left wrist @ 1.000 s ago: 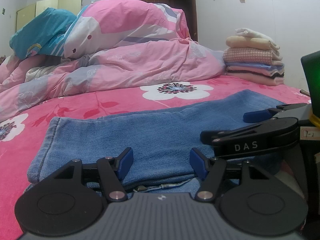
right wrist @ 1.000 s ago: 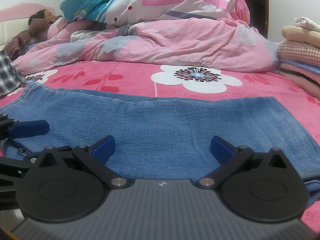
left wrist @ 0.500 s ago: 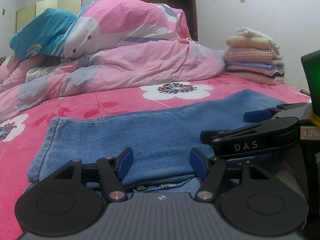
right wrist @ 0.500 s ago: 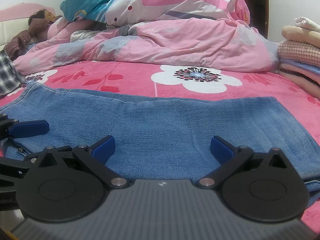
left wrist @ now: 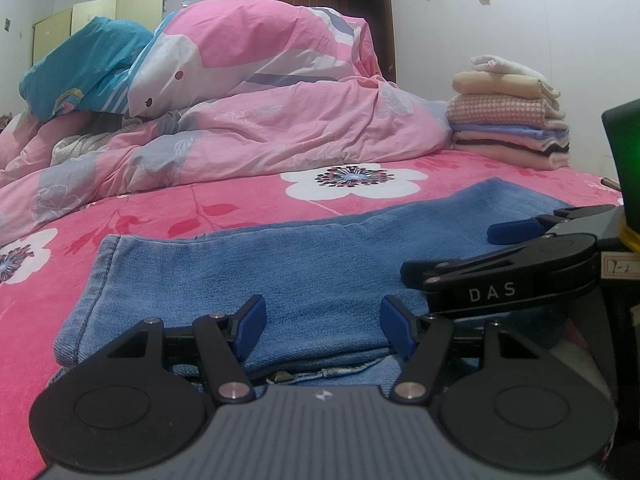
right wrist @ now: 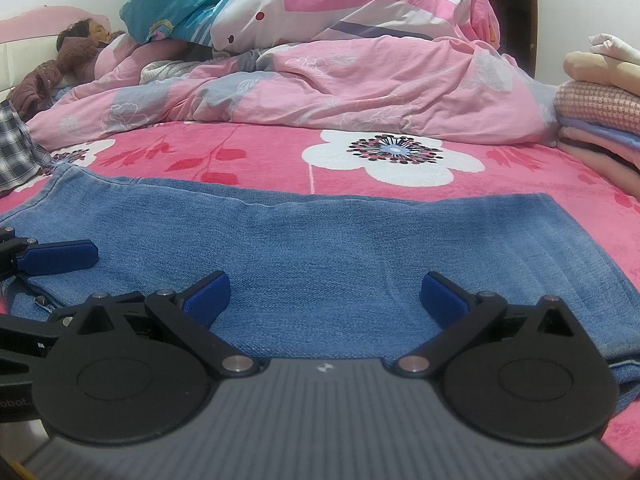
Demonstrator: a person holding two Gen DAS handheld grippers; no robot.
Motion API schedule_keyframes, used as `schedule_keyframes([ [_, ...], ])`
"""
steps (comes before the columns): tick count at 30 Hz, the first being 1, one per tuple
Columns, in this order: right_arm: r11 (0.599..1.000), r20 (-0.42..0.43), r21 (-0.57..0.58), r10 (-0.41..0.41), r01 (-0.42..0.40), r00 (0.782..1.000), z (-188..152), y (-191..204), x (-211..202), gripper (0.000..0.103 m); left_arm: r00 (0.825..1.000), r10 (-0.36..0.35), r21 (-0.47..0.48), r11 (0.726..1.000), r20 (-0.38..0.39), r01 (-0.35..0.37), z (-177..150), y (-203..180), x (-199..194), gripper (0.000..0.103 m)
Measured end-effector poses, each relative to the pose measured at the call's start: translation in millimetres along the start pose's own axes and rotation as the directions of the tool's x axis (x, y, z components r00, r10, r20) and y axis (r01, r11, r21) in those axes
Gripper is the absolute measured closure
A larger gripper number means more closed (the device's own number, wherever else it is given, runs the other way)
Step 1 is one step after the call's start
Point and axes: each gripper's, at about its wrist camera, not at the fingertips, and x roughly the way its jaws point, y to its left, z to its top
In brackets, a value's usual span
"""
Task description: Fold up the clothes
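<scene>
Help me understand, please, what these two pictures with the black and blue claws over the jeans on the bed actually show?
There is no robot here: a person holds a two-finger gripper in each hand, and each one carries a wide-angle camera looking forward along its fingers. One picture comes from the left gripper, the other from the right gripper. The right one also shows at the side of the left view. Both point at a pair of blue jeans folded lengthwise, flat on a pink flowered bed sheet. Behind lie a bunched pink duvet and a stack of folded clothes. Both grippers are open and hold nothing; the denim simply lies beneath them.
</scene>
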Motion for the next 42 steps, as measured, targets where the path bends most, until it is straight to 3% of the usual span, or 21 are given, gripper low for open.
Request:
schedule_keyframes([
  [42, 1.0, -0.001, -0.002, 0.002, -0.002, 1.0, -0.4, 0.3, -0.1, 0.001, 1.0, 0.011, 0.011, 1.0, -0.005, -0.011, -0.9, 0.2, 1.0, 0.037],
])
